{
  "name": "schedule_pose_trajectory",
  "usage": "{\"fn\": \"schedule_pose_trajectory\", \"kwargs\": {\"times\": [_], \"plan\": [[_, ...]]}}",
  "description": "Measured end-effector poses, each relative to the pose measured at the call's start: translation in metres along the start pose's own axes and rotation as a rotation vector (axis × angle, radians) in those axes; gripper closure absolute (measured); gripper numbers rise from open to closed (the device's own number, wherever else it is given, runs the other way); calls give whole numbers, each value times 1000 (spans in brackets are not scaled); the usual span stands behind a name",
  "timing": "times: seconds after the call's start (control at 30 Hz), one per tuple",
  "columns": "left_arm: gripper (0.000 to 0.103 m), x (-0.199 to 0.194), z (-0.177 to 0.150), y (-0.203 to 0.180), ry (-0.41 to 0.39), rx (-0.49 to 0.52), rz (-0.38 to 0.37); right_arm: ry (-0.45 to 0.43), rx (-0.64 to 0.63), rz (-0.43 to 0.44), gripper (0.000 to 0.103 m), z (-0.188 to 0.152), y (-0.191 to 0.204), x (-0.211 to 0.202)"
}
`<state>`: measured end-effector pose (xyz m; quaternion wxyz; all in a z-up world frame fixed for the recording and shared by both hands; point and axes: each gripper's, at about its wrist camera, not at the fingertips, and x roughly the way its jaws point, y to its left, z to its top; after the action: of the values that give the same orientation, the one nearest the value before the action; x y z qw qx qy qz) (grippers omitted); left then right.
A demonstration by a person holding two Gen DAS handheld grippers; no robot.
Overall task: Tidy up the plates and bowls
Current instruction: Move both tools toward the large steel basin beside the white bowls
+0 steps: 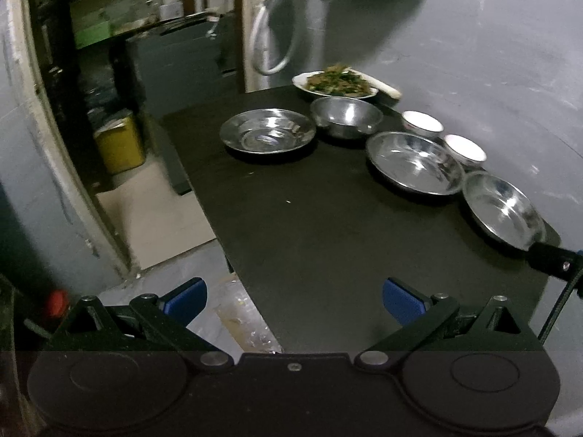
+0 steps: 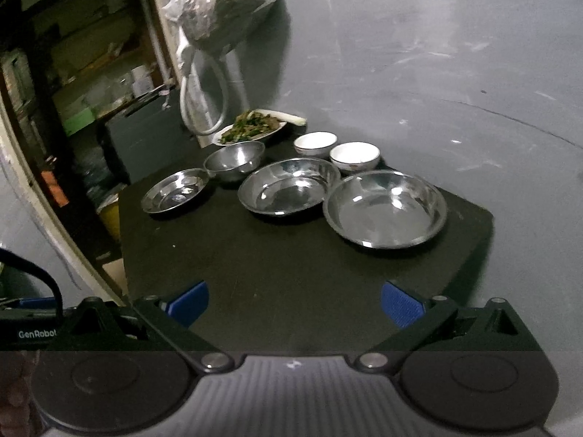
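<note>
We hold both grippers spread and empty at the near edge of the black table (image 2: 291,291), and the nearest steel plate (image 2: 385,208) lies ahead and slightly right of our right gripper (image 2: 294,304), closer to it than to our left gripper (image 1: 294,300).

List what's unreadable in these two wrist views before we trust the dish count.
- Nearest steel plate: in the left wrist view, its near rim is covered by the right gripper's black body.
- Food plate: dish too small and blurred to identify.
- White bowls: contents indistinct; interiors washed out.
- Shelf clutter: dark, blurred.
</note>
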<state>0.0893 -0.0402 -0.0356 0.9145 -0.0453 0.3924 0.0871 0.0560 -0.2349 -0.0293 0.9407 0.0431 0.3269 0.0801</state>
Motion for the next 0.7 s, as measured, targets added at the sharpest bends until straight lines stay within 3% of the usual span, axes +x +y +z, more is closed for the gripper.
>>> {"fn": "schedule_pose_trajectory", "kwargs": {"times": [0.4,0.5,0.7], "plan": [[1,16,8,-2,120,-53,137,41,-19,133,0,37,-39,55],[1,28,15,4,106,-56,120,28,-8,146,0,37,-39,64],[1,66,51,9,52,-71,-1,-16,-13,84,0,43,-31,81]]}}
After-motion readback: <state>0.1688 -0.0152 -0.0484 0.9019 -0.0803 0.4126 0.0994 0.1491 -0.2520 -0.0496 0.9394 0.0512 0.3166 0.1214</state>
